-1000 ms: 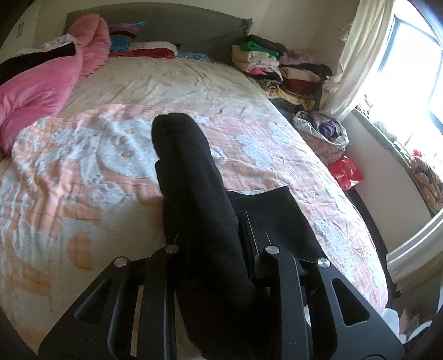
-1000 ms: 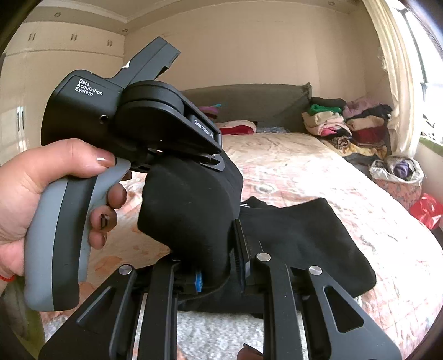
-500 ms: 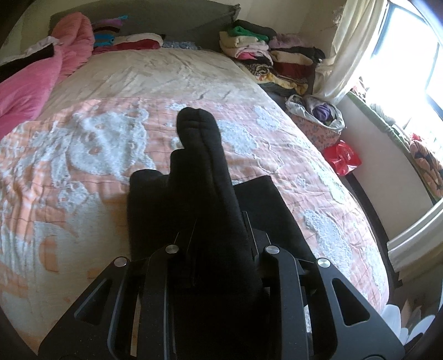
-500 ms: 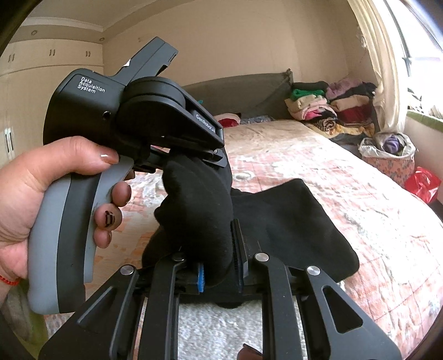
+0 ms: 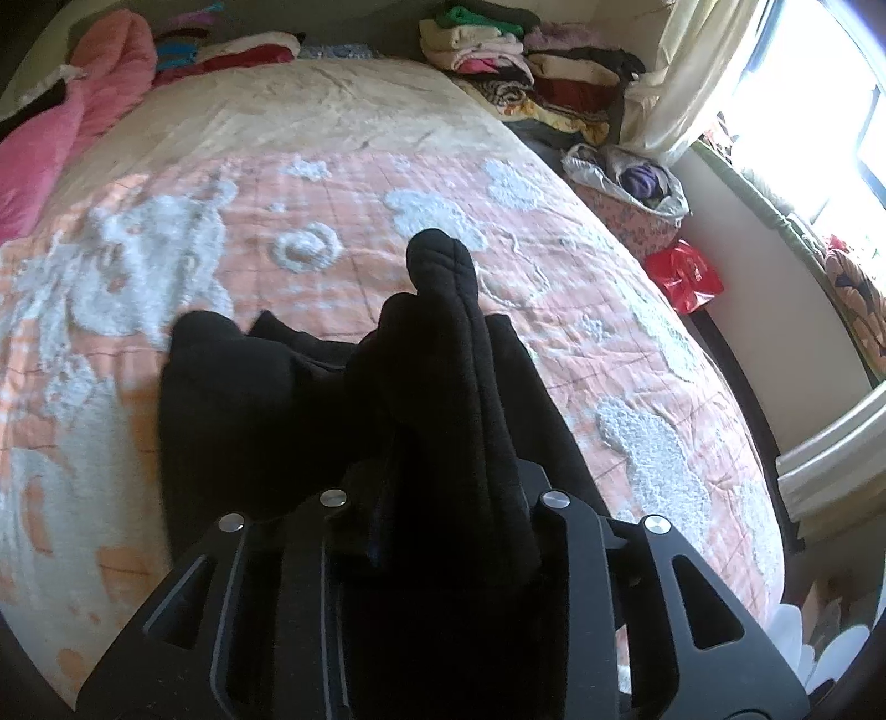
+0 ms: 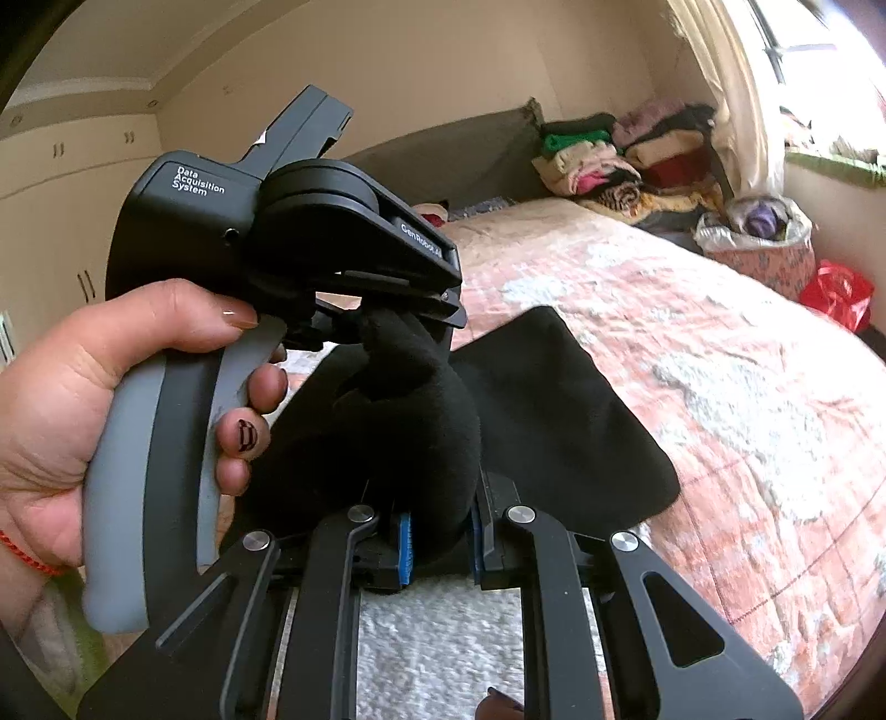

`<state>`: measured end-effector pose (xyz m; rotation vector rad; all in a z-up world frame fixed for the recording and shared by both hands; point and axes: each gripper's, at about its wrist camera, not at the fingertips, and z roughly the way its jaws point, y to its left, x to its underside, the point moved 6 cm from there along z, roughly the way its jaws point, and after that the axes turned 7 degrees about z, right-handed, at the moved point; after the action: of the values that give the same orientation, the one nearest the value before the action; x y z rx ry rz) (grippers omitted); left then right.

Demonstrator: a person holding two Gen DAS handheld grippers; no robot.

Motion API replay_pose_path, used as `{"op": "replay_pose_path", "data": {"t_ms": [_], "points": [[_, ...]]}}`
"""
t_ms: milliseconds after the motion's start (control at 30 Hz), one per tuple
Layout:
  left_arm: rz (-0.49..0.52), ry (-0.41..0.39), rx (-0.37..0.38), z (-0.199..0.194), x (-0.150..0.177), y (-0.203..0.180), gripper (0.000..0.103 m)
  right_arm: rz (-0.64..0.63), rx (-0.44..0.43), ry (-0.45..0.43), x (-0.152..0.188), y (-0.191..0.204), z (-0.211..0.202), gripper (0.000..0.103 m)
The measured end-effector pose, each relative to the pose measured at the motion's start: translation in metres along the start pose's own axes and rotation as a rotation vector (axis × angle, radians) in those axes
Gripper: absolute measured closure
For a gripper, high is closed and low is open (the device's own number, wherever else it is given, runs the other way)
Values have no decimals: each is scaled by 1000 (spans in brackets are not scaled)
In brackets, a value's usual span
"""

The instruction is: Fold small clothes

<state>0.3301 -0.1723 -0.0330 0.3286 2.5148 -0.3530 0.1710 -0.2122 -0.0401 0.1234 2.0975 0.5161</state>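
Note:
A black garment (image 5: pixel 232 399) lies on the peach and white bedspread (image 5: pixel 332 210), part of it lifted into a thick fold (image 5: pixel 443 310). My left gripper (image 5: pixel 443 498) points down at the bed with that fold filling the gap between its fingers; its jaws are opening. In the right wrist view a hand (image 6: pixel 66 399) holds the left gripper (image 6: pixel 398 327), which pinches the top of the bunched black garment (image 6: pixel 554 421). My right gripper (image 6: pixel 440 531) is shut on the lower end of the same bunch, its blue pads pressed against the cloth.
Stacks of folded clothes (image 5: pixel 498 50) sit at the bed's far right corner. A pink blanket (image 5: pixel 55 138) lies at the far left. A bag of laundry (image 5: pixel 637 188) and a red bag (image 5: pixel 684 271) stand on the floor by the window wall.
Both grippers have come down toward the bed with the black fold. More of the garment now lies spread at the left in the left wrist view. The right gripper has rolled a little.

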Motion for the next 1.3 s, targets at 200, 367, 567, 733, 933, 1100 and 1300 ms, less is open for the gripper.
{"op": "replay_pose_path", "data": {"t_ms": [200,367,567,733,933,1100,1300], "points": [[-40,18,47,17,-2,-8,63,61,-15,18,-2,-17,1,90],[-145,-19,220,19,0,-1,31,186,-48,73,3,-42,9,89],[-173,-147,197,-23,0,26,31,350,-130,166,3,-67,23,75],[-147,-205,-6,-52,26,65,30,373,-196,217,-14,-66,25,52],[-132,-165,-61,-42,64,79,30,299,-161,331,-59,-71,68,47],[-102,-153,-58,-35,73,76,29,188,-119,441,-69,-60,108,72],[-83,-138,-53,-37,70,66,29,-19,-113,337,-105,-34,97,94]]}}
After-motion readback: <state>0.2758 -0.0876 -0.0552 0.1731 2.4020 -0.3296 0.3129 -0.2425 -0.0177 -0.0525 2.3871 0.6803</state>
